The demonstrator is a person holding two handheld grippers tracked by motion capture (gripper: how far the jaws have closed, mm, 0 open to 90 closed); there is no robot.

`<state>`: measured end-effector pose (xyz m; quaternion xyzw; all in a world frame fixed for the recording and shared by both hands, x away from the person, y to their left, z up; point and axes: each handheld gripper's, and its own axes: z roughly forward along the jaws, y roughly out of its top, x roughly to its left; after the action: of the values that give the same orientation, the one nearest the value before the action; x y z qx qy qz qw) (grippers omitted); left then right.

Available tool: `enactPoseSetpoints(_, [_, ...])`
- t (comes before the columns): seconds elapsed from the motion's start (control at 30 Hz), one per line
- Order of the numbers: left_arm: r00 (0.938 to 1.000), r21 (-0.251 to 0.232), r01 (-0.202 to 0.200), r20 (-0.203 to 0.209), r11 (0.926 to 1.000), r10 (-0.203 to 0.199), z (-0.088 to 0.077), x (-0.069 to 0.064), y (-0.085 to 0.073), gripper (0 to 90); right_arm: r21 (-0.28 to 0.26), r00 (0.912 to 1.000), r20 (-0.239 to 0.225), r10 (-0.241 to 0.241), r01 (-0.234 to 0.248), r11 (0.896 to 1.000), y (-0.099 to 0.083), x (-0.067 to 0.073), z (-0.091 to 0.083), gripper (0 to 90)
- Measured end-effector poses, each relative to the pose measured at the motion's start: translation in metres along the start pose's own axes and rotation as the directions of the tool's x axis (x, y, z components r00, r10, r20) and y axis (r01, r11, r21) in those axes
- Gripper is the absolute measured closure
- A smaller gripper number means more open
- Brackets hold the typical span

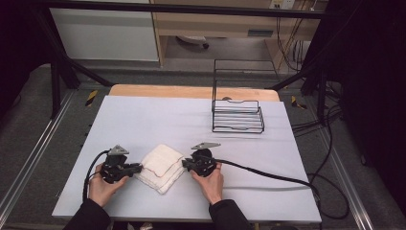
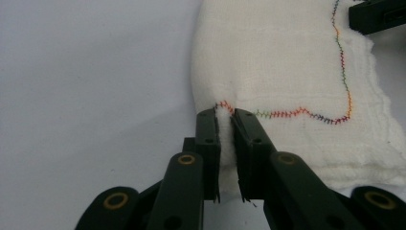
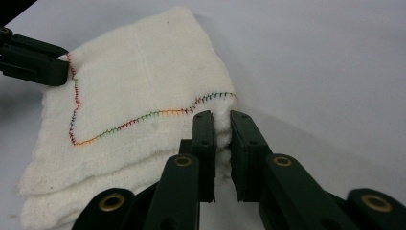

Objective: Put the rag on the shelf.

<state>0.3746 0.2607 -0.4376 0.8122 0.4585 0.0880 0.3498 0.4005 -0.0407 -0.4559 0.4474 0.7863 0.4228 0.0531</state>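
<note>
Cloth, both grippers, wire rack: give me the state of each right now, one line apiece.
White cloth: folded in layers, flat on the table cover, pinched at two opposite edges.
Left gripper: shut on the cloth's edge by the coloured stitching.
Right gripper: shut on the cloth's opposite edge.
Wire rack: upright at the table's far right, nothing in it.
Table cover: spread flat.
</note>
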Motion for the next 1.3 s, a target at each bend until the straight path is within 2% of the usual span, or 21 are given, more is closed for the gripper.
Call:
enactPoseSetpoints(0.13, [0.9993, 0.007, 0.028, 0.025, 0.9996, -0.028, -0.006, -0.002, 0.000, 81.6, -0.021, 0.9997, -0.023, -0.009, 0.008, 1.000, 0.006, 0.000, -0.008, 84.0])
enactPoseSetpoints(0.2, [0.9973, 0.007, 0.048, 0.055, 0.9988, -0.049, -0.010, -0.005, -0.001, 81.8, -0.021, 0.9990, -0.041, -0.017, 0.016, 1.000, 0.014, -0.002, -0.017, 84.2])
enactPoseSetpoints(0.27, [0.9933, 0.010, 0.067, 0.093, 0.9977, -0.068, -0.012, -0.013, -0.002, 81.8, -0.018, 0.9988, -0.041, -0.025, 0.024, 1.000, 0.017, -0.003, -0.021, 84.2])
enactPoseSetpoints(0.33, [0.9940, 0.017, 0.044, 0.099, 0.9989, -0.045, -0.011, -0.024, -0.002, 81.5, -0.002, 0.9982, -0.024, -0.054, 0.054, 0.999, 0.023, -0.007, -0.027, 84.3])
enactPoseSetpoints(0.4, [0.9968, 0.021, 0.015, 0.078, 0.9997, -0.016, -0.008, -0.036, -0.002, 81.2, 0.010, 0.9979, -0.019, -0.062, 0.063, 0.998, 0.024, -0.008, -0.028, 84.2])
enactPoseSetpoints(0.43, [0.9981, 0.021, -0.001, 0.062, 0.9998, 0.000, -0.007, -0.041, -0.002, 79.6, 0.030, 0.9962, 0.000, -0.087, 0.087, 0.996, 0.023, -0.010, -0.025, 84.1])
enactPoseSetpoints(0.5, [0.9988, 0.018, -0.016, 0.047, 0.9997, 0.015, -0.006, -0.044, -0.001, 77.4, 0.037, 0.9951, 0.008, -0.098, 0.098, 0.995, 0.022, -0.011, -0.023, 84.0])
enactPoseSetpoints(0.6, [0.9992, -0.030, -0.016, 0.035, 0.9994, 0.017, -0.009, -0.039, 0.005, 66.4, 0.037, 0.9915, 0.026, -0.128, 0.127, 0.991, 0.015, -0.015, -0.014, 83.4])
enactPoseSetpoints(0.63, [0.9995, -0.041, -0.014, 0.026, 0.9991, 0.015, -0.010, -0.036, 0.009, 56.6, 0.032, 0.9914, 0.026, -0.128, 0.127, 0.991, 0.013, -0.016, -0.013, 82.7])
enactPoseSetpoints(0.67, [0.9995, -0.054, -0.021, 0.021, 0.9983, 0.022, -0.009, -0.032, 0.014, 56.6, 0.032, 0.9914, 0.026, -0.128, 0.127, 0.991, 0.013, -0.016, -0.013, 82.7])
enactPoseSetpoints(0.77, [0.9996, -0.084, -0.029, -0.009, 0.9961, 0.028, -0.002, -0.024, 0.028, 44.6, 0.010, 0.9923, 0.024, -0.122, 0.122, 0.993, 0.013, -0.017, -0.014, 78.4])
enactPoseSetpoints(0.8, [0.9992, -0.080, -0.033, -0.026, 0.9962, 0.031, 0.003, -0.022, 0.033, 42.4, -0.008, 0.9909, 0.033, -0.130, 0.131, 0.991, 0.014, -0.018, -0.016, 73.6])
enactPoseSetpoints(0.87, [0.9992, -0.070, -0.033, -0.022, 0.9970, 0.032, 0.011, -0.019, 0.041, 38.8, -0.026, 0.9901, 0.037, -0.135, 0.136, 0.990, 0.015, -0.018, -0.020, 68.7])
enactPoseSetpoints(0.97, [0.9982, -0.059, -0.046, -0.042, 0.9972, 0.043, 0.028, -0.015, 0.055, 37.5, -0.052, 0.9924, 0.032, -0.119, 0.120, 0.991, 0.016, -0.022, -0.028, 59.0])
enactPoseSetpoints(1.07, [0.9984, -0.048, -0.045, -0.038, 0.9978, 0.043, 0.041, -0.012, 0.062, 41.2, -0.053, 0.9921, 0.040, -0.119, 0.121, 0.991, 0.014, -0.024, -0.032, 50.6])
enactPoseSetpoints(1.3, [0.9985, -0.017, -0.053, 0.015, 0.9985, 0.053, 0.062, -0.010, 0.064, 55.4, -0.038, 0.9939, 0.042, -0.102, 0.104, 0.994, 0.009, -0.026, -0.031, 39.4])
